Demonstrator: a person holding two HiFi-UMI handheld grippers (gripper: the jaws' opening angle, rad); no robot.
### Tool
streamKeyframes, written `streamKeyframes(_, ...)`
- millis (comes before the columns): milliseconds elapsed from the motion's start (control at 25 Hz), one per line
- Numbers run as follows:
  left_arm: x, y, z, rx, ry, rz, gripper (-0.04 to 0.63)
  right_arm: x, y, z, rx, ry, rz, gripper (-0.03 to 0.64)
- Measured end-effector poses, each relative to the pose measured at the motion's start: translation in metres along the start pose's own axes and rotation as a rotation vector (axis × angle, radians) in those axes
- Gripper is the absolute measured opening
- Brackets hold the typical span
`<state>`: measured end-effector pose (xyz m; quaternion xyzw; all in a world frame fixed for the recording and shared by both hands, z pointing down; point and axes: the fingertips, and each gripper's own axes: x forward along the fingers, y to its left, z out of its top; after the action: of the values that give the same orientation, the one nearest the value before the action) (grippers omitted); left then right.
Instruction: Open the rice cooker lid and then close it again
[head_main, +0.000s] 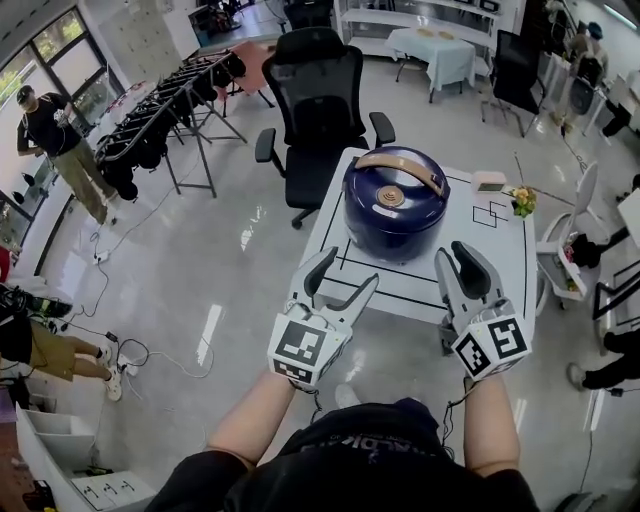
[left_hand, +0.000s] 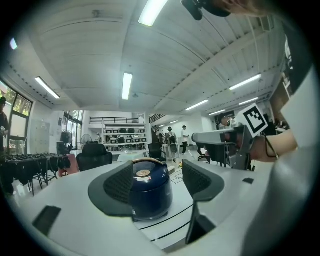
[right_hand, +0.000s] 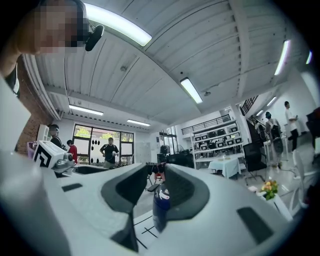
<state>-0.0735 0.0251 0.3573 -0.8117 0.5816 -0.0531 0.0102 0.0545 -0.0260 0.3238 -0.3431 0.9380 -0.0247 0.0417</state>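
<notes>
– At table centre, far of both grippers: cooker (head_main: 396, 205), navy, upright on the white table (head_main: 505, 265). Its lid (head_main: 400, 190) is down and looks fully shut. A tan handle (head_main: 402, 165) lies across the lid's far side.

– Grippers?

– Both empty. On the left gripper (head_main: 348, 270) the jaws stand wide apart. Its own view frames the cooker between them, well beyond the tips, with no contact. On the right gripper (head_main: 460, 252) the jaws are parted with a narrower gap. Its view catches only the cooker's edge past the tips. Both hang over the table's near edge, one near-left of the cooker and one near-right.

– Step in hand?

– My judgement: approach. The opening has not begun, and nothing about the lid looks disturbed.

– Next move?

– Probably bring one gripper forward to the cooker's near front, find the lid release, and press or lift there. Where the latch sits I cannot tell. In the head view the front face is tucked under the lid's curve, and in the left gripper view it is too small. The other gripper may need to steady the body so it doesn't slide on the smooth top.

– Risk?

– The lid may spring up, so the tips should stay out of its swing. Closing will likely want a firm press down until it catches.
</notes>
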Motion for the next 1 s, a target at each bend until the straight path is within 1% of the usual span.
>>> streamKeyframes(360, 0.017, 0.008, -0.001, -0.018, 0.005, -0.028, 0.299, 0.013, -0.009, 0.003, -0.004, 0.006, -0.021, 0.097)
streamKeyframes(560, 0.038, 0.008, -0.006, -0.013, 0.02, -0.024, 0.299, 0.022, -0.031, -0.002, 0.011, 0.004, -0.022, 0.097)
streamKeyframes(1000, 0.094, 0.017, 0.003, 0.004, 0.034, 0.004, 0.302, 0.053, -0.082, 0.0, 0.041, -0.006, -0.001, 0.097)
